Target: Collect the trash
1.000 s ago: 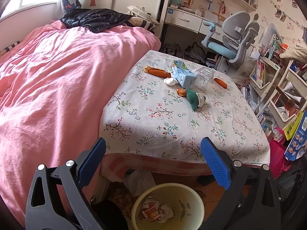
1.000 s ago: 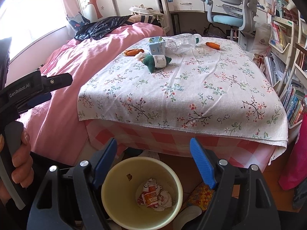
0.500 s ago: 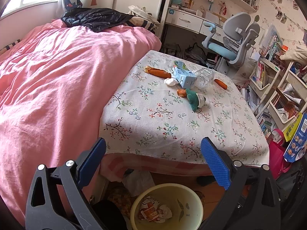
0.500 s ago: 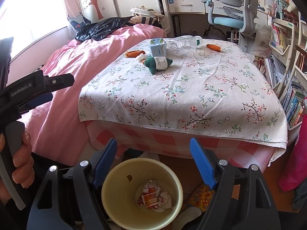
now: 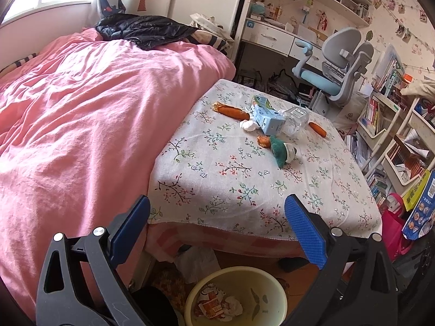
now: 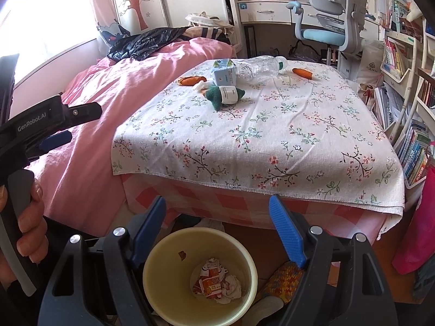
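Observation:
A yellow bin (image 6: pixel 199 277) stands on the floor below the table's near edge, with crumpled wrappers (image 6: pixel 216 281) inside; it also shows in the left wrist view (image 5: pixel 236 296). On the floral tablecloth (image 6: pixel 272 125) lie a blue carton (image 6: pixel 223 74), a clear plastic bottle (image 6: pixel 258 68), a small white bottle (image 6: pixel 228 93) on a green plush (image 6: pixel 213 96), white crumpled paper (image 5: pixel 248 125) and toy carrots (image 5: pixel 231 110). My right gripper (image 6: pixel 217 228) is open and empty above the bin. My left gripper (image 5: pixel 217 228) is open and empty, seen at the left in the right wrist view (image 6: pixel 54 125).
A pink bed (image 5: pixel 81 114) adjoins the table on the left. A grey-blue desk chair (image 5: pixel 334 68) and desk stand behind. Bookshelves (image 6: pixel 407 125) and a pink bag (image 5: pixel 394 228) line the right. A knitted item (image 6: pixel 282 277) lies by the bin.
Both grippers stay open and empty. The views have shifted slightly, rising a little and nearing the table.

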`<action>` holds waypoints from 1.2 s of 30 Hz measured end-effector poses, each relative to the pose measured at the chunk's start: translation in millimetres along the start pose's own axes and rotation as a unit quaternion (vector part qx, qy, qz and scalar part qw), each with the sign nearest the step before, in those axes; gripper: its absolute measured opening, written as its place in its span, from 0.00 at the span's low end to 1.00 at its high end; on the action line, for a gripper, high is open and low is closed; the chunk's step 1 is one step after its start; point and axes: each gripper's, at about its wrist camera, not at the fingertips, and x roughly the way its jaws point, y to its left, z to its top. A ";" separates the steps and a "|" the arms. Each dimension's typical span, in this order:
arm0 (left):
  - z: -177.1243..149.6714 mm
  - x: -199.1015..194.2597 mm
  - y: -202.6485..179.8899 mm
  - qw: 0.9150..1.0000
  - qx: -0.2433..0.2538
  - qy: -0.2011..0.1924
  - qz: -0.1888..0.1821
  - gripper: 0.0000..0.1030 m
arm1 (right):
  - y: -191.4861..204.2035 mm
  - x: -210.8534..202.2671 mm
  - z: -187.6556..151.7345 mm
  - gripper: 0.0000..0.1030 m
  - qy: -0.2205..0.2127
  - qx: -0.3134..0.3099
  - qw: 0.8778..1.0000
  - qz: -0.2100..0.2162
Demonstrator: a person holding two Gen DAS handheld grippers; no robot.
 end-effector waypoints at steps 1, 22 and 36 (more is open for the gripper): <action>0.8 0.3 1.2 1.000 -0.001 0.000 0.001 0.93 | -0.1 -0.3 0.0 0.73 -0.001 0.000 1.000 0.000; 3.4 2.9 9.1 1.000 -0.019 -0.001 0.015 0.93 | 1.1 0.9 4.8 0.73 -0.009 0.005 1.000 0.005; 33.4 19.5 5.4 1.000 -0.008 0.005 0.024 0.93 | -4.9 25.0 76.5 0.75 -0.015 -0.019 1.000 0.018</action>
